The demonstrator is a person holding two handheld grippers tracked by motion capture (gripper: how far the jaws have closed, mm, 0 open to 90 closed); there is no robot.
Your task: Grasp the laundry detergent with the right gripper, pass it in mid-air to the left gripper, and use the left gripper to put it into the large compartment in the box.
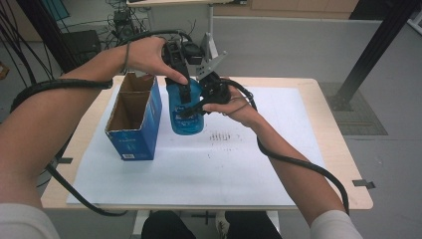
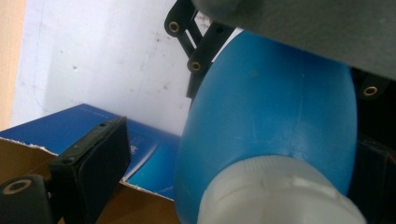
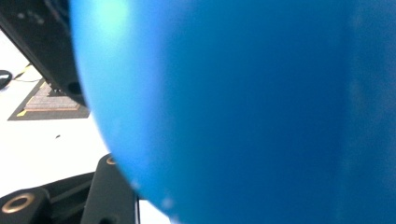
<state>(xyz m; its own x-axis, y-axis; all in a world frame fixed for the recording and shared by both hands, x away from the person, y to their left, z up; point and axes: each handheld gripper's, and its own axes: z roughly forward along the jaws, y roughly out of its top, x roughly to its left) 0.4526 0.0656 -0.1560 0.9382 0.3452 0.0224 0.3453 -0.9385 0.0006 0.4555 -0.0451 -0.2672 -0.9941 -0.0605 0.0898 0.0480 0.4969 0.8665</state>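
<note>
A blue bottle hangs just above the white sheet, beside an open blue cardboard box. My right gripper clasps the bottle's body from the right side; in the left gripper view its jaws flank the blue bottle. My left gripper comes down from above over the bottle's top. Its jaws straddle the white cap, and a gap shows between the left pad and the bottle. In the right gripper view the bottle presses close against the camera, with black jaws at its left edge.
The box stands upright at the left of the white sheet, its top flaps open and its inside brown. Cables trail from both grippers along the forearms. A black frame post rises off the table's far right.
</note>
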